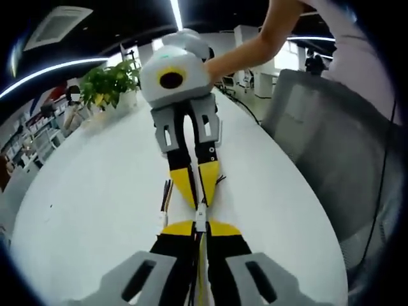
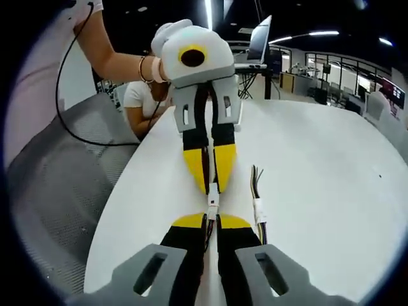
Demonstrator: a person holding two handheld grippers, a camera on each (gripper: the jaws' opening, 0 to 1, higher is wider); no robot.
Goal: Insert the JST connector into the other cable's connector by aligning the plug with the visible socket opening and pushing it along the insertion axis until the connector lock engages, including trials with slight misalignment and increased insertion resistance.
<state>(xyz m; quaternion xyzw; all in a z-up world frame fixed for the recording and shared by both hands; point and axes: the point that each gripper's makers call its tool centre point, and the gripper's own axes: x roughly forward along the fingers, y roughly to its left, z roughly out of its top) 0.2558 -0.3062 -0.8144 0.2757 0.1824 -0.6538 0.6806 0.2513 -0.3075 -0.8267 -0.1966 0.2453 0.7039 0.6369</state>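
mating step in hand: left gripper (image 1: 199, 231) and right gripper (image 2: 211, 224), jaws each clamped on a cable, hold connectors (image 1: 201, 217) nose to nose; next, push straight until locked.

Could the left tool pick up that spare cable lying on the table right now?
Probably not yet. The left tool is shut on its own cable, meeting the right tool at the white connector. The spare cable lies uncovered beside them on the table, but the left tool would have to let go first.
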